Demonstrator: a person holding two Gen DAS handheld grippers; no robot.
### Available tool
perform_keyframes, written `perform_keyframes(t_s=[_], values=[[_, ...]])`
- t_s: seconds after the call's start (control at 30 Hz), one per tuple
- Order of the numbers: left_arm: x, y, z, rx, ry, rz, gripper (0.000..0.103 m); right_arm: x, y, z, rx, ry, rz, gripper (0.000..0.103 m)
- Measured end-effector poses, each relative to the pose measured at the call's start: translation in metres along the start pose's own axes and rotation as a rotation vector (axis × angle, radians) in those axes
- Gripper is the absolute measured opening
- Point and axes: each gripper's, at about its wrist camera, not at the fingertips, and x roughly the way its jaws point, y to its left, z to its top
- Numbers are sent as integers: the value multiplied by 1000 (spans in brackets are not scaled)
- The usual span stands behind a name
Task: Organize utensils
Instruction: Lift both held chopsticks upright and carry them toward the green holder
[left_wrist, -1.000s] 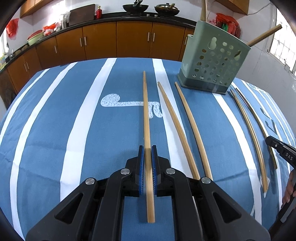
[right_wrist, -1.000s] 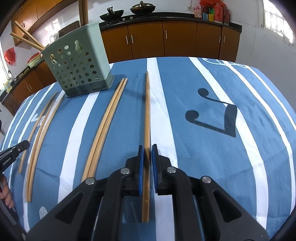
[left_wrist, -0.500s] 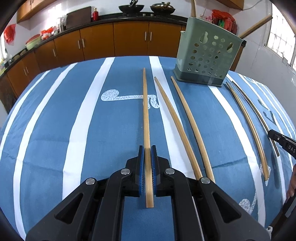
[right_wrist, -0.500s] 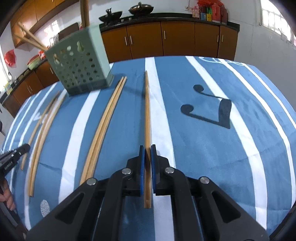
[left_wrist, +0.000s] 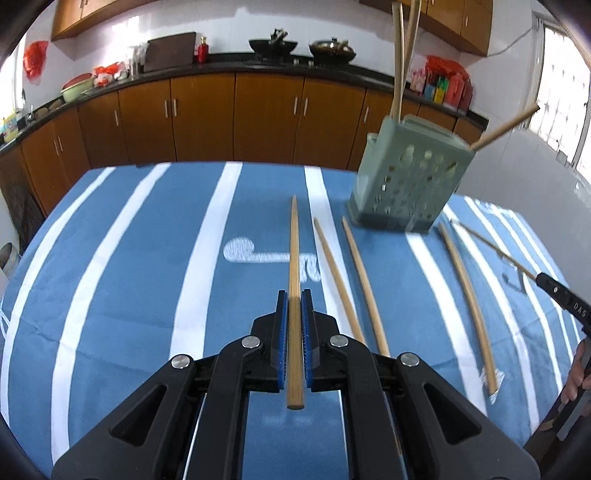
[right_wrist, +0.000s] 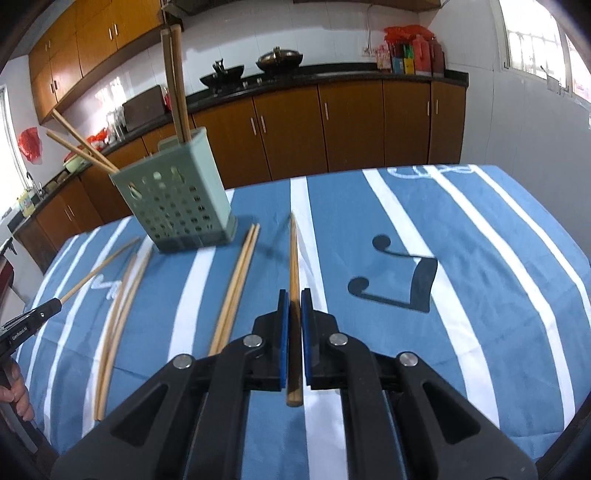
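Note:
My left gripper (left_wrist: 294, 300) is shut on a wooden chopstick (left_wrist: 294, 251) and holds it lifted above the blue striped tablecloth (left_wrist: 147, 277), pointing forward. My right gripper (right_wrist: 294, 300) is shut on another wooden chopstick (right_wrist: 293, 254), also lifted. A green perforated utensil holder (left_wrist: 406, 184) stands at the back right in the left wrist view and at the back left in the right wrist view (right_wrist: 177, 206), with several chopsticks standing in it. Loose chopsticks (left_wrist: 354, 280) lie on the cloth beside it, and in the right wrist view (right_wrist: 236, 280).
More loose chopsticks (left_wrist: 469, 299) lie right of the holder, seen at left in the right wrist view (right_wrist: 118, 310). Brown kitchen cabinets (left_wrist: 236, 114) and a counter with woks (right_wrist: 251, 70) run behind the table. The table edge drops off close to both grippers.
Both grippers have risen and tilted up with their chopsticks, which have left the cloth. The holder now looks farther away and lower in both views.

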Motion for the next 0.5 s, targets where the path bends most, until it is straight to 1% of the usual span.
perform_keyframes(t_s=[0.37, 0.5], values=[[-38, 2, 29, -32, -149, -16, 7, -32, 1, 23, 1, -125, 22, 8], [-49, 3, 38, -48, -191, -16, 7, -45, 3, 31, -1, -175, 33, 8]])
